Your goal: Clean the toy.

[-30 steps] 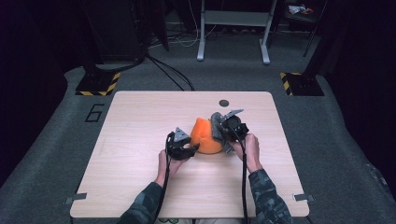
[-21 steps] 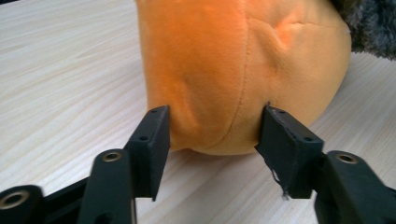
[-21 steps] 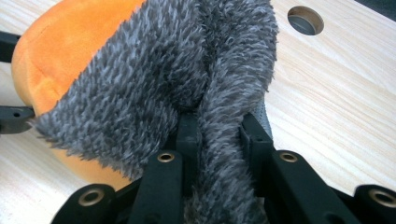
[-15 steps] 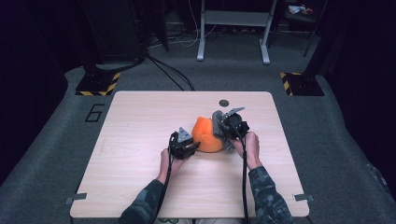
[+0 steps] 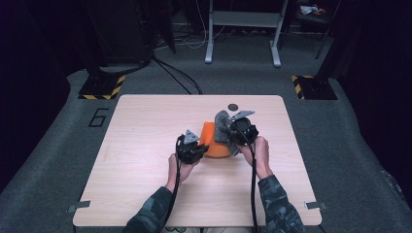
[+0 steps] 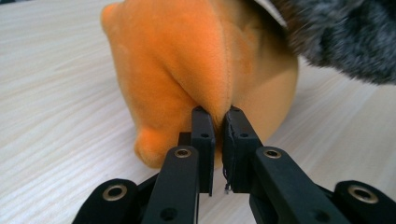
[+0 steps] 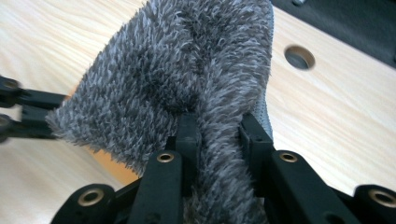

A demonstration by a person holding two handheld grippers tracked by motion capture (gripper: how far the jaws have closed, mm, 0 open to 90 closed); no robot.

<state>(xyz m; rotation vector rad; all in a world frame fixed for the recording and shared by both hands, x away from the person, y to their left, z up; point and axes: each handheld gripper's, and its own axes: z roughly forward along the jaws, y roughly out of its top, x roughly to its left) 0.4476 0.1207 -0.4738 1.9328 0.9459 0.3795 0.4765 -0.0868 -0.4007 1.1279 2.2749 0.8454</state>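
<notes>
An orange plush piece [image 5: 214, 142] lies near the middle of the wooden table [image 5: 145, 145], with a grey furry piece [image 5: 222, 126] rising along its right side. My left gripper [image 5: 200, 147] is shut on a fold of the orange plush [image 6: 187, 70], its jaws [image 6: 217, 121] pinching the fabric at the seam. My right gripper [image 5: 232, 131] is shut on the grey fur [image 7: 177, 70], which bulges between its fingers [image 7: 188, 130] and hides the gap. In the right gripper view, the left gripper's black fingertips [image 7: 23, 114] show at the left edge.
A round dark hole [image 5: 233, 107] sits in the table near its far edge, also seen as hole [image 7: 299, 57]. A metal stand [image 5: 243, 29] and black-and-yellow striped bases [image 5: 102, 87] are on the carpet beyond the table.
The left gripper has moved slightly right toward the orange plush. The right gripper and the grey fur have hardly moved.
</notes>
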